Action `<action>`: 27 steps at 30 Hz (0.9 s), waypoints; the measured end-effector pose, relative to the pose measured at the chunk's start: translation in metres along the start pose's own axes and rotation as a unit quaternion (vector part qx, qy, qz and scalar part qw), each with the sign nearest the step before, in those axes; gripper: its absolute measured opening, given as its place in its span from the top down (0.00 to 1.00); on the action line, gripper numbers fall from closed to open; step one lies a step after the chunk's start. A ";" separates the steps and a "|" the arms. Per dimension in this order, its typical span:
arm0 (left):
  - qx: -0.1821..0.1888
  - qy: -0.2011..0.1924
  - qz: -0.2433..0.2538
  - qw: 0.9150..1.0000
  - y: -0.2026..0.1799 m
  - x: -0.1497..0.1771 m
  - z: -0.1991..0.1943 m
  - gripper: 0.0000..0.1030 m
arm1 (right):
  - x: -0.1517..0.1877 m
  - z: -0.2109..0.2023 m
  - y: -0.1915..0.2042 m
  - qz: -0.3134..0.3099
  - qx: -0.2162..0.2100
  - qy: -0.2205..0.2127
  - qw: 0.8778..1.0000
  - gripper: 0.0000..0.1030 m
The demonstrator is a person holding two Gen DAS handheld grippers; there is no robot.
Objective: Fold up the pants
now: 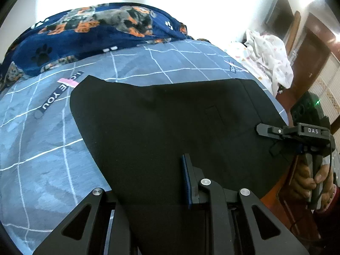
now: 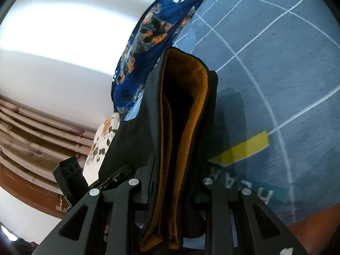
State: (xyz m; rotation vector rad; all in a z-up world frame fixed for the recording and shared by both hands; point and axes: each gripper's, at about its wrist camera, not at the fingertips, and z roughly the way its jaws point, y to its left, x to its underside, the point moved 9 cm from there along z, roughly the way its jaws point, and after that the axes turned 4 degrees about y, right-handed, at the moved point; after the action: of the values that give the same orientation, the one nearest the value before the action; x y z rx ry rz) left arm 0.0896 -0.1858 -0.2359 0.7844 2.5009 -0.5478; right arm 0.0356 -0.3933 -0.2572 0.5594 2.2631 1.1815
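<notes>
Pants (image 1: 170,123) pinched in both claws; only right wrist view shows orange lining (image 2: 191,110).

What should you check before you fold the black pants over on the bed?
1. Left gripper shut on the pants: ok.
2. Right gripper shut on the orange-lined waistband: ok.
3. Both grippers hold the same edge: ok, the right gripper bites the cloth beside the left.
4. Pants lie flat on the bed sheet: ok.
5. Far end of the pants lined up: cannot tell.
</notes>
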 end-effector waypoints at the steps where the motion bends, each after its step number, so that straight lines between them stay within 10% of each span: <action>1: -0.001 -0.002 -0.002 1.000 0.003 0.000 -0.004 0.80 | 0.001 0.001 0.003 -0.001 -0.001 0.001 1.000 0.78; 27: -0.110 -0.101 -0.073 0.986 0.153 -0.046 -0.125 0.80 | -0.013 0.141 0.149 -0.077 -0.079 0.052 0.993 0.78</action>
State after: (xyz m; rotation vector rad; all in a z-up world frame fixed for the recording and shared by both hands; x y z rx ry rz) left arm 0.1782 -0.0278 -0.1451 0.4410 2.3902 -0.3699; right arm 0.1504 -0.2335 -0.1966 0.2627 2.2272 1.3224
